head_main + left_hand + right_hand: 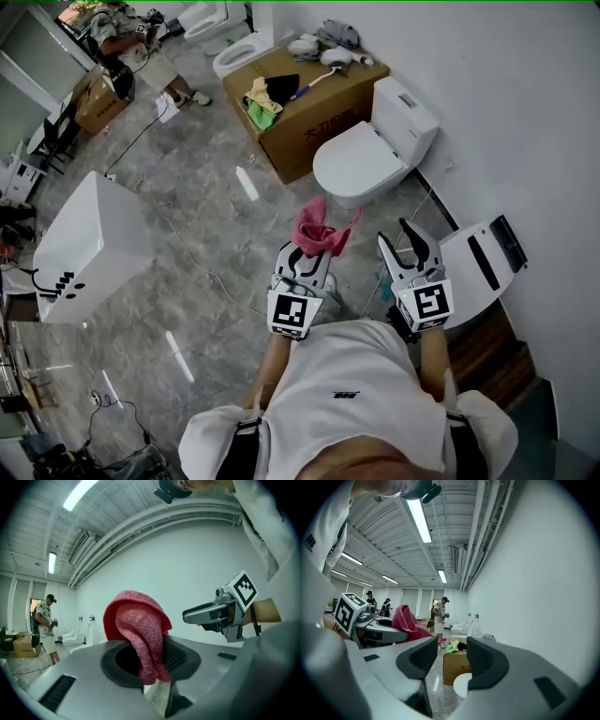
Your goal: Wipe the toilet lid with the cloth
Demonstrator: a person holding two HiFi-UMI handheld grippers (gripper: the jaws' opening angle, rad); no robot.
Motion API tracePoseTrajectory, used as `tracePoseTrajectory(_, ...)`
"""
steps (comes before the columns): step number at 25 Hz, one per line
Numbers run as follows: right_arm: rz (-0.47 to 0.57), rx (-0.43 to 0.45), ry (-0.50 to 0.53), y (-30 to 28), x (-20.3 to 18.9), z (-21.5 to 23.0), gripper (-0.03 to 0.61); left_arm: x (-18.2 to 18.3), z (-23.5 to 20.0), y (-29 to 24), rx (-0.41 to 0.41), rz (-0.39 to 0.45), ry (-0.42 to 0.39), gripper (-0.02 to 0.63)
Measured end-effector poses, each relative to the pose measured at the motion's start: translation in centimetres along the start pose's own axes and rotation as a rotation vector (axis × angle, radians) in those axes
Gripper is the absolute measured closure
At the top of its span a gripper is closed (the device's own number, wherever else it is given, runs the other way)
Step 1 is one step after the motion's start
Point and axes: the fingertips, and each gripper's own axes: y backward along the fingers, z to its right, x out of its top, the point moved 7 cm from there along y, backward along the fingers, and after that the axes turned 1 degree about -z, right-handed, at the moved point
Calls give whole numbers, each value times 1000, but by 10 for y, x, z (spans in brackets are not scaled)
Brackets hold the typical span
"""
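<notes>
Toilet lid [354,161]: ahead, by the right wall.
Cardboard box [314,112]: on the floor, just left of and behind the toilet.
Cloth [322,231]: in left tongs [309,251], before the lid, apart from it.
Right tongs [398,239]: right of the left tongs, nothing between them.
Box-shaped unit [89,248]: on the floor, far left.

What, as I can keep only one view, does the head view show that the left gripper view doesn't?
Only the head view: the toilet ahead, its lid down, and a white box on the floor. Only the left gripper view: the left gripper close up, its pads pinching the cloth, plus ceiling lights. Both: the pink cloth in the left gripper, the right gripper, and a person standing far off.
</notes>
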Motion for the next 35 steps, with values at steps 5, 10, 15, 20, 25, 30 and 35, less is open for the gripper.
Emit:
tracePoseTrajectory(5, -14, -41, -10, -55, 6, 11, 379, -4, -48, -42, -55, 2, -9, 505)
tracePoseTrajectory(10, -29, -86, -14, -101, 9, 12, 379, -11, -92, -74, -109, 9, -2, 505)
tracePoseTrajectory(15, -41, -111, -39, -137, 12, 17, 379, -15, -127, -100, -132, 23, 5, 505)
tracePoseTrajectory(20, -59, -122, -31, -168, 13, 26, 379, -19, -150, -125, -150, 27, 17, 505)
tracePoseTrajectory(25, -74, -130, -29, -193, 11, 44, 379, -20, -164, -152, -161, 27, 22, 505)
tracePoseTrajectory(30, -84, -138, -45, -218, 8, 69, 379, -20, -177, -187, -168, 32, 24, 505)
tracePoseTrajectory(35, -95, -142, -60, -249, 2, 108, 379, -20, -190, -233, -170, 10, 21, 505)
